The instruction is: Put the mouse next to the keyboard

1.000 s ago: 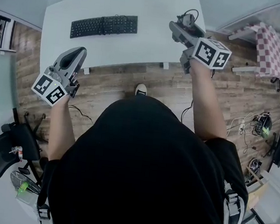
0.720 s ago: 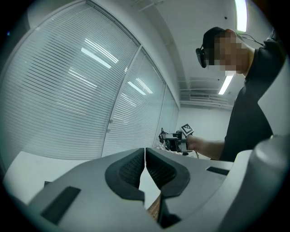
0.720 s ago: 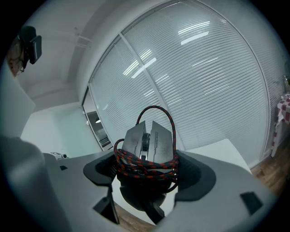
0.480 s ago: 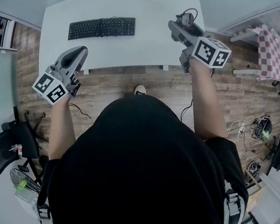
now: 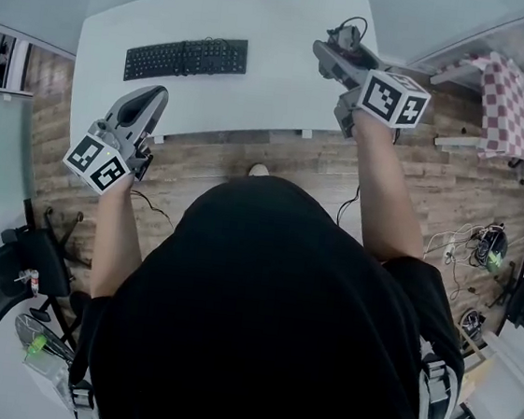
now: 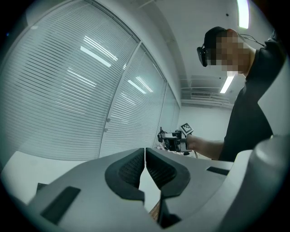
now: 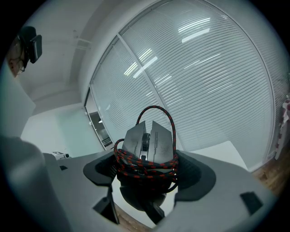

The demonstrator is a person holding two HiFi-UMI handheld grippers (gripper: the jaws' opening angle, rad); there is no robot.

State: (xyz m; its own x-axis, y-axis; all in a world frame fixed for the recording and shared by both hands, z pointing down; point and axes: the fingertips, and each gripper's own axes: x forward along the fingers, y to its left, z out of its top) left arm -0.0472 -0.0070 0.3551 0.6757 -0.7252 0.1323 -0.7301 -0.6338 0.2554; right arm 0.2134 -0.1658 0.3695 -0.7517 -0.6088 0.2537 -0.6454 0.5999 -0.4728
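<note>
now: mouse clamped at the right, keyboard far to the left

the right gripper point(image 7: 146, 174) is clenched on the mouse point(image 7: 147, 138), one jaw on each flank, with the mouse's nose pointing up and away from the camera. its red-and-black cord point(image 7: 146, 164) is wound several times round the body, and one loop stands up over the scroll wheel. the left gripper point(image 6: 145, 153) is closed on nothing: its ribbed pads meet at the tips and only a thin gap opens lower down.

in the head view the right gripper point(image 5: 335, 51) reaches out over the table point(image 5: 276, 83) near its far right corner, the mouse point(image 5: 347, 37) showing at its tip with the cord curling above it. whether the mouse touches the tabletop cannot be told from here. the left gripper point(image 5: 151, 97) has its tip over the table's near left corner, while its body and marker cube hang over the wooden floor point(image 5: 249, 155).

the keyboard point(image 5: 186, 57) lies flat on the left half of the table, its long side roughly parallel to the near edge, well apart from the mouse, with bare tabletop between them.

beyond the table, white blinds point(image 6: 68, 90) fill the background of both gripper views. a black chair point(image 5: 0, 282) stands on the floor at the person's left.
</note>
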